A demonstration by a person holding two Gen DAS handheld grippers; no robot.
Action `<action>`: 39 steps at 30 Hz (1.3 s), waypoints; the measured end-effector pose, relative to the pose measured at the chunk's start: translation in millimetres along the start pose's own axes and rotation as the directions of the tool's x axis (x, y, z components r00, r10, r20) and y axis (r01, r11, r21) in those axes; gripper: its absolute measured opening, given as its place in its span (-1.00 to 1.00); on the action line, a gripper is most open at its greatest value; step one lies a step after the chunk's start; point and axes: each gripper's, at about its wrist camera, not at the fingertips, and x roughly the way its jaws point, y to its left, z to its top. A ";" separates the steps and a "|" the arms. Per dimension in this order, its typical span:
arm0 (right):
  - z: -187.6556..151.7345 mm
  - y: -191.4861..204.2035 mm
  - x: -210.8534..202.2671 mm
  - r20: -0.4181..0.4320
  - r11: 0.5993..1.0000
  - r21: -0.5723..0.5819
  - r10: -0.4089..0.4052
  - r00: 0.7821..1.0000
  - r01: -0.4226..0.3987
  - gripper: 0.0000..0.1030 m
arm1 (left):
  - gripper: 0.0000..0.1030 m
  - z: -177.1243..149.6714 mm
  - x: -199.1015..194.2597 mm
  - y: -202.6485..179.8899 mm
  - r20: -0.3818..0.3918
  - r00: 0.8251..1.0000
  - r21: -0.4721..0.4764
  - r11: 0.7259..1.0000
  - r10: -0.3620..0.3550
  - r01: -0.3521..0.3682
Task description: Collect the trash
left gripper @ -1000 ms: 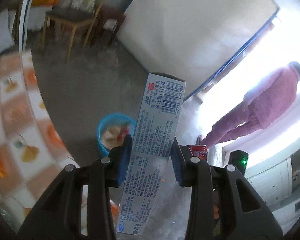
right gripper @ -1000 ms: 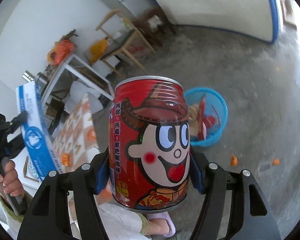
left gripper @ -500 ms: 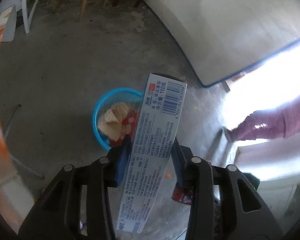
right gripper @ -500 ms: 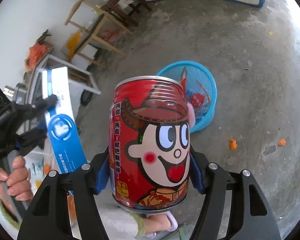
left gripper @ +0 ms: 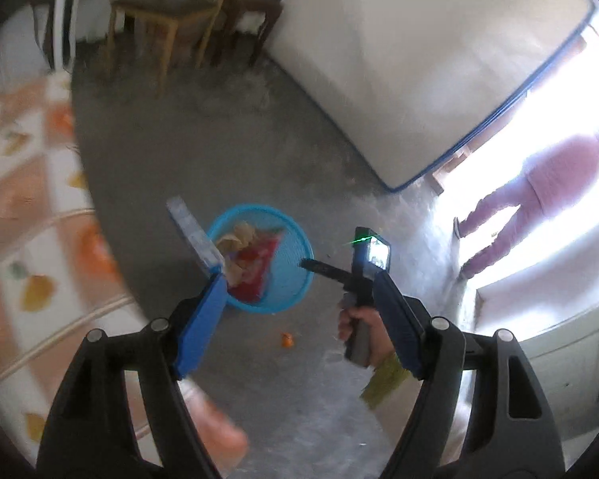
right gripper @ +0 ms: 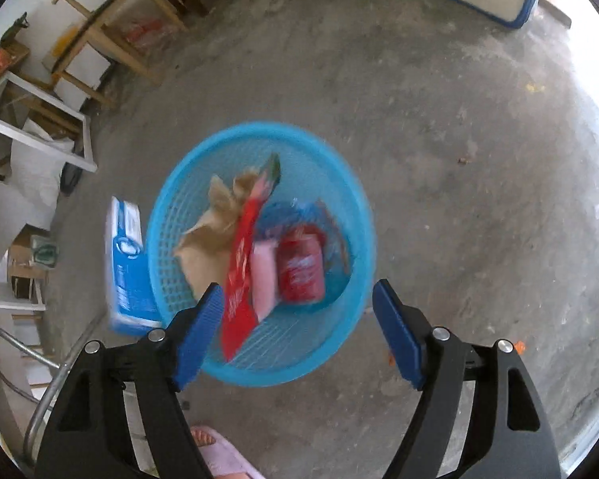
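Note:
A blue mesh basket [right gripper: 171,247] stands on the concrete floor, also in the left wrist view [left gripper: 295,247]. The red can [right gripper: 301,267] lies inside it among a red wrapper [right gripper: 241,275] and brown paper [right gripper: 215,223]. The blue-and-white box [right gripper: 125,271] is blurred at the basket's left outer side; in the left wrist view the box [left gripper: 193,235] sits just beyond my left fingertip. My left gripper [left gripper: 299,319] is open and empty. My right gripper [right gripper: 299,331] is open and empty above the basket; it also shows in the left wrist view [left gripper: 319,269].
A table with an orange-patterned cloth [left gripper: 28,207] is at the left. Wooden chairs [left gripper: 167,20] and a leaning mattress [left gripper: 411,60] stand at the back. A person in pink [left gripper: 539,191] stands in the bright doorway. Small orange scraps [left gripper: 286,340] lie on the floor.
Both grippers have opened. The red can has dropped from the right gripper into the basket. The box has left the left gripper and is falling at the basket's left edge.

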 end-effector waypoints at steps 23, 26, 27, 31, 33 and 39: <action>-51.0 195.1 -28.0 -0.217 0.840 -0.367 0.340 0.915 -0.399 0.44 | 0.52 -115.6 -225.9 111.9 0.331 0.915 -0.114 0.972 0.231 -0.204; -48.2 250.4 19.6 -0.298 0.832 -0.415 0.259 0.919 -0.369 0.44 | 0.60 -127.3 -262.1 127.7 0.384 0.874 -0.160 0.954 0.296 -0.253; -45.1 272.5 48.1 -0.336 0.840 -0.422 0.204 0.919 -0.341 0.44 | 0.62 -131.1 -276.5 134.1 0.406 0.854 -0.179 0.945 0.325 -0.274; -36.0 318.4 138.0 -0.376 0.868 -0.444 0.044 0.926 -0.222 0.44 | 0.71 -141.5 -317.6 157.0 0.455 0.783 -0.269 0.904 0.423 -0.333; -37.0 336.3 188.8 -0.391 0.863 -0.472 -0.020 0.920 -0.181 0.44 | 0.76 -146.8 -336.0 174.8 0.462 0.745 -0.338 0.872 0.481 -0.354; -62.7 350.1 299.3 -0.379 0.819 -0.568 -0.176 0.908 -0.078 0.44 | 0.83 -158.5 -358.8 238.3 0.399 0.657 -0.548 0.741 0.639 -0.389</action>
